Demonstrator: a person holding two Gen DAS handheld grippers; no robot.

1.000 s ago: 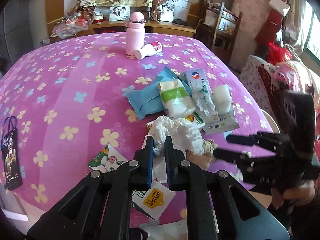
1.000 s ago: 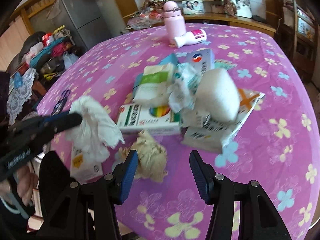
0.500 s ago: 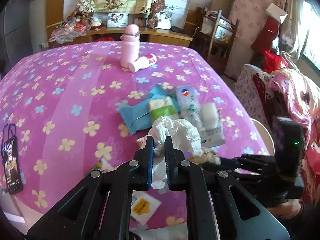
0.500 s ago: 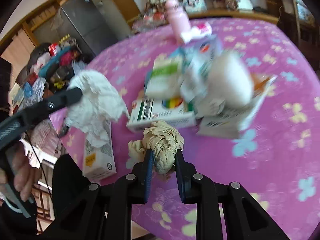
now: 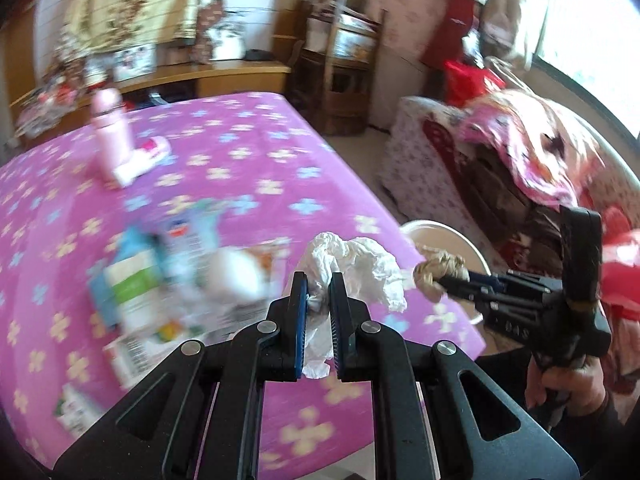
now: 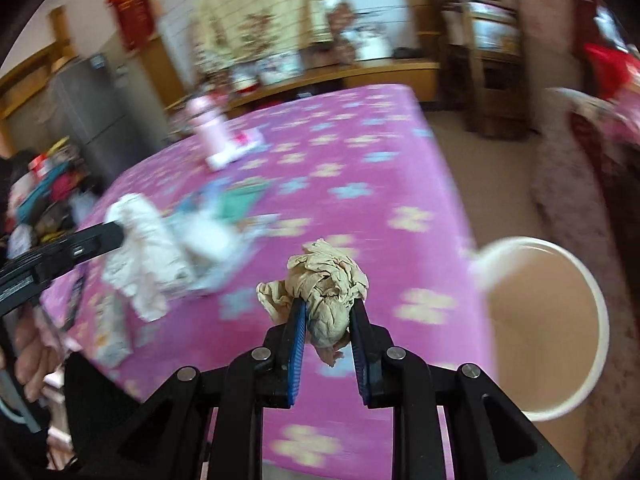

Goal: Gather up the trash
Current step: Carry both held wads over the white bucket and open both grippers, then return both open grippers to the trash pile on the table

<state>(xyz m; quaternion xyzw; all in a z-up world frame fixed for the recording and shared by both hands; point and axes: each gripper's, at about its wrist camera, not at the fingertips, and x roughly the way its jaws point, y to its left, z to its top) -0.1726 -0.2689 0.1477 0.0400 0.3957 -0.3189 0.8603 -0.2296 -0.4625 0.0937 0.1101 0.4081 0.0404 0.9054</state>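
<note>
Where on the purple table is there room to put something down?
The tablecloth is bare along its right side, between the pink bottle and the edge by the white bin. The near strip under the brown paper wad is bare too. The left middle is crowded with boxes and packets, blurred here.

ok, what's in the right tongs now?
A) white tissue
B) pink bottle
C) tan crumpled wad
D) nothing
C: the right tongs are shut on the tan wad; the white tissue is in the left tongs, and the pink bottle stands on the table.
</note>
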